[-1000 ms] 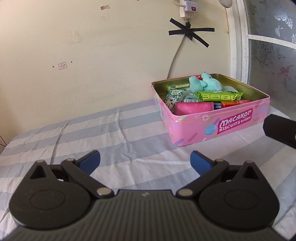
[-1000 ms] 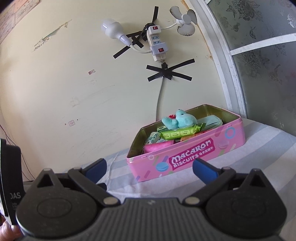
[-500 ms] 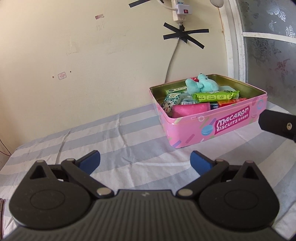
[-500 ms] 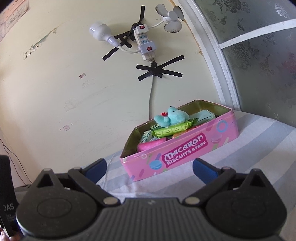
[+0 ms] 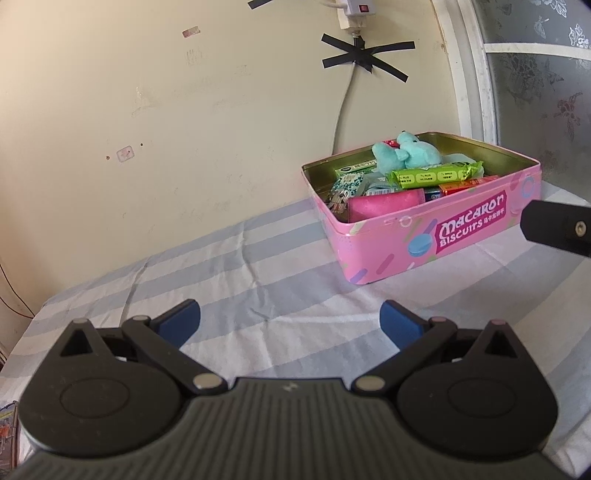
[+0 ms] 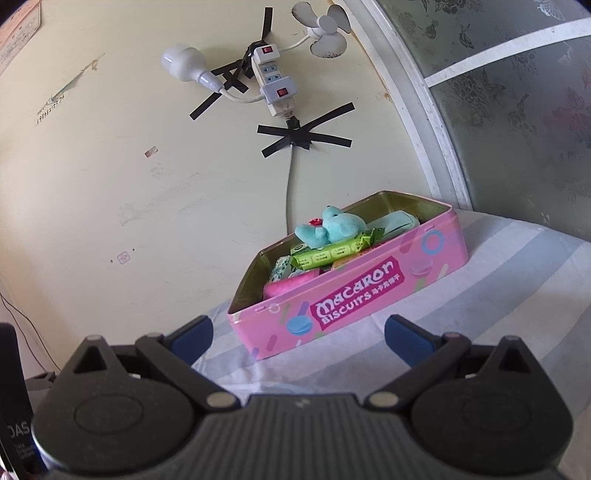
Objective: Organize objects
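Both empty, wide-open grippers (image 5: 290, 319) (image 6: 299, 332) backed from tin (image 5: 424, 236); only right view shows fan (image 6: 325, 27)

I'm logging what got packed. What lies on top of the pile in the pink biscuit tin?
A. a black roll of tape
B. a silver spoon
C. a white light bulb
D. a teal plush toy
D: a teal plush toy rests on the long green snack wrapper in the pink metal biscuit tin.

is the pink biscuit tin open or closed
Open: the pink biscuit tin has no lid on, and the teal plush toy and snack packets show inside.
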`<state>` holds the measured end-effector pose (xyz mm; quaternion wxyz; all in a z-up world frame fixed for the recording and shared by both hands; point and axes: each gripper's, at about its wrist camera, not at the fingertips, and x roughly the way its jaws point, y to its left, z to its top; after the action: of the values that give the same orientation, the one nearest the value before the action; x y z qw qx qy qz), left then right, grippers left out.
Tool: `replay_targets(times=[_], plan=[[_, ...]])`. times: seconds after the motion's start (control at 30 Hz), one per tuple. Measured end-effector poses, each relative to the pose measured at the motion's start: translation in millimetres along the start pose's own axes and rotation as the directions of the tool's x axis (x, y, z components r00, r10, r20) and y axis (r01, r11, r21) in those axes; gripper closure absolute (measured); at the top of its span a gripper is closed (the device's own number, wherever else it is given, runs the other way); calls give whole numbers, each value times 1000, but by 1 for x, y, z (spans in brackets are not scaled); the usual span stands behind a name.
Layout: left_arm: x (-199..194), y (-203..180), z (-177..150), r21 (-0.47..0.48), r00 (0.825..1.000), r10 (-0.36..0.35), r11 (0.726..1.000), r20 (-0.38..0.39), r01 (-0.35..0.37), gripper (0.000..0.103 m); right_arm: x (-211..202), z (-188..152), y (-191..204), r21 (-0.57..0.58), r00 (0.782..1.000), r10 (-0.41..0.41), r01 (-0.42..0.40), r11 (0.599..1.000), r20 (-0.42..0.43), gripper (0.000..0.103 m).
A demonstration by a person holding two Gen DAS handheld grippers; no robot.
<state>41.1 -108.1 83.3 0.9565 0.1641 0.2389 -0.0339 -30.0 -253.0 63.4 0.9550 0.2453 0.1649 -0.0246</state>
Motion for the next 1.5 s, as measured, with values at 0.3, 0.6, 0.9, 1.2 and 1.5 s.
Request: replay_targets(times=[0.3,0.6,0.9,1.2,1.5], plan=[[7,-3,-5,4,999,-6,1000,-44,6,0,4,-3,-3,13,1000,-6,6,1000,-13,0],[26,2,-16,-69,983,-74,996,-166,63,0,10,-7,-8,27,999,-7,8,1000,-40,0],[33,6,-19,-104,970,-126,989,-209,106,0,15,-10,-7,22,998,-10,11,1000,-57,0],[40,8,-23,-116,962,-144,986,-231,120,0,21,-11,-7,19,997,-15,16,1000,-75,0],[46,11,-24,-126,960,-146,985,-240,119,0,26,-14,-7,16,996,-18,20,1000,-91,0]])
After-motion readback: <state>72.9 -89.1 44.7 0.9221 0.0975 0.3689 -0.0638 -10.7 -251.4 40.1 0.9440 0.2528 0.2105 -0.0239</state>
